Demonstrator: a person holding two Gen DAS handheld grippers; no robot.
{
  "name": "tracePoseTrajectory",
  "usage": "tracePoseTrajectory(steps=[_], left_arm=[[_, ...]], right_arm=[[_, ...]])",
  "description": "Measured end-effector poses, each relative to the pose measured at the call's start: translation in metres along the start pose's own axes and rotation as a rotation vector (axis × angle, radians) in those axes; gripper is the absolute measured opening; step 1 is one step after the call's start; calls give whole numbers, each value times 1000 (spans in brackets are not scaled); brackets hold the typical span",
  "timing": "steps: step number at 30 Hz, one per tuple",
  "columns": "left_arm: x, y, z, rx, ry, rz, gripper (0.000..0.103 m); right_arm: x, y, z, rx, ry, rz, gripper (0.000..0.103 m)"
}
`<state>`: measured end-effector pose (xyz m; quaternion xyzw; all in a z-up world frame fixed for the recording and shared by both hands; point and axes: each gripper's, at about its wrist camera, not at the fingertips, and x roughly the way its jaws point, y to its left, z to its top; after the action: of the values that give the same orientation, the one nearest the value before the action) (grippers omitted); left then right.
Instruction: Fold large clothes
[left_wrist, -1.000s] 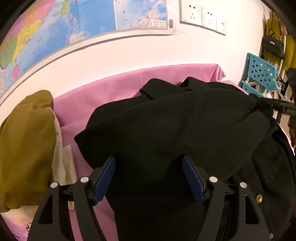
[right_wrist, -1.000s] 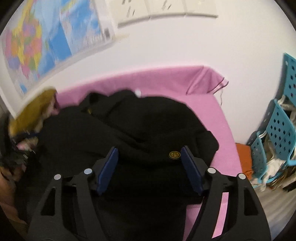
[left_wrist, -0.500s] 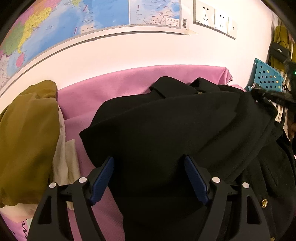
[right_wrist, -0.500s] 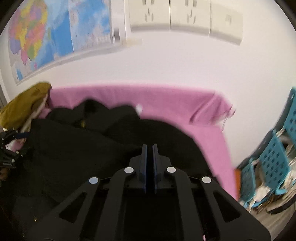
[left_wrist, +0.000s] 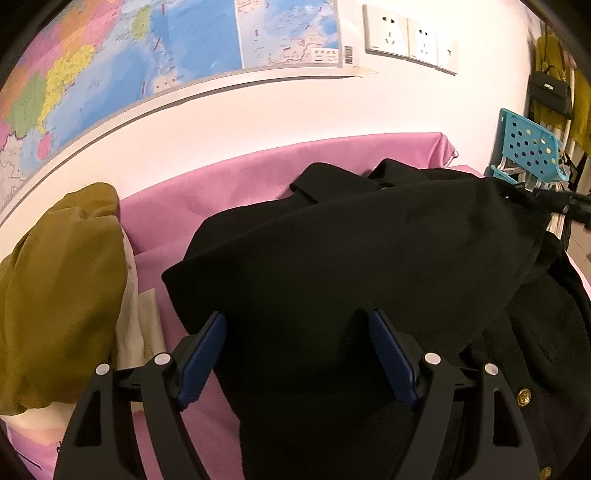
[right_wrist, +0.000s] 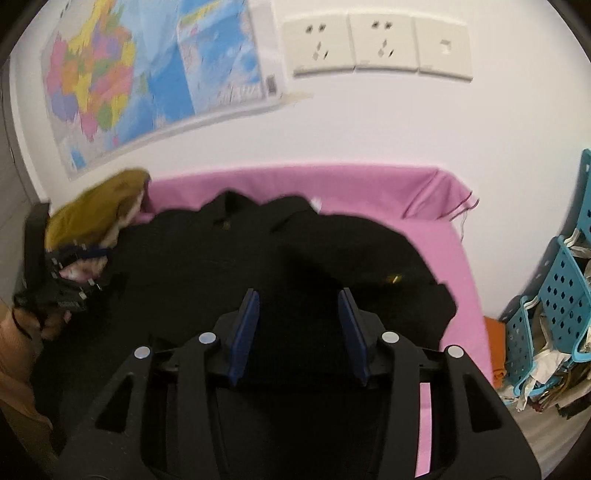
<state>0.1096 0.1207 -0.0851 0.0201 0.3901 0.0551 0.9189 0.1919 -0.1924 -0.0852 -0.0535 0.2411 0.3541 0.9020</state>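
A pink sheet covers the surface below a white wall with one map and three socket plates. One black coat lies heaped on it, its lower part cut off behind both grippers. The left gripper is spread wide, the right gripper moderately parted; neither holds anything. One mustard garment sits beside the coat, blurred in the right wrist view.

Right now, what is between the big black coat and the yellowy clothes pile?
In the left wrist view, pink cloth and a cream garment lie between the black coat and the mustard pile.
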Motion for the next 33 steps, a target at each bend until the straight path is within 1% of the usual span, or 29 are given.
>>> tracePoseTrajectory(steps=[3, 5, 7, 8, 11, 14, 17, 20, 21, 23, 24, 25, 26, 28, 30, 32, 33], left_arm=[[-1, -1, 0, 3, 1, 4, 77], [-1, 0, -1, 2, 4, 8, 77], [-2, 1, -1, -3, 9, 11, 77], [-3, 2, -2, -5, 10, 12, 77], [-11, 4, -4, -19, 5, 14, 79], [-22, 6, -10, -32, -5, 18, 79], [-36, 7, -20, -41, -16, 18, 81], [-53, 11, -31, -59, -28, -3, 85], [-60, 14, -38, -67, -30, -12, 86], [-70, 20, -49, -81, -30, -29, 86], [-77, 25, -58, -97, -24, -51, 87], [-82, 29, -64, -107, -16, -69, 87], [-87, 34, -73, -120, -7, -88, 88], [-95, 42, -89, -141, 18, -123, 90], [-100, 49, -106, -170, 46, -181, 90], [-100, 52, -120, -199, 82, -223, 90], [-100, 53, -128, -214, 108, -266, 90]], right_arm=[[21, -4, -5, 31, 59, 10, 41], [36, -8, -8, 47, 100, -18, 40], [41, -12, -9, 76, 111, -2, 40], [40, -12, -9, 81, 104, -5, 41], [26, -9, -9, 84, 70, -12, 48], [4, -8, -12, 102, 34, 19, 56], [-16, -3, -21, 112, 21, 56, 59], [-33, 2, -35, 129, 18, 78, 62], [-38, 3, -40, 141, 17, 96, 64], [-50, 4, -53, 167, 18, 128, 66], [-59, 4, -62, 178, 18, 144, 67], [-64, 4, -69, 188, 18, 151, 69], [-70, 2, -75, 203, 15, 155, 74], [-84, -3, -93, 245, 16, 154, 76], [-96, -11, -109, 290, 9, 156, 79], [-104, -20, -125, 345, 13, 166, 79], [-108, -24, -135, 371, 23, 165, 81]])
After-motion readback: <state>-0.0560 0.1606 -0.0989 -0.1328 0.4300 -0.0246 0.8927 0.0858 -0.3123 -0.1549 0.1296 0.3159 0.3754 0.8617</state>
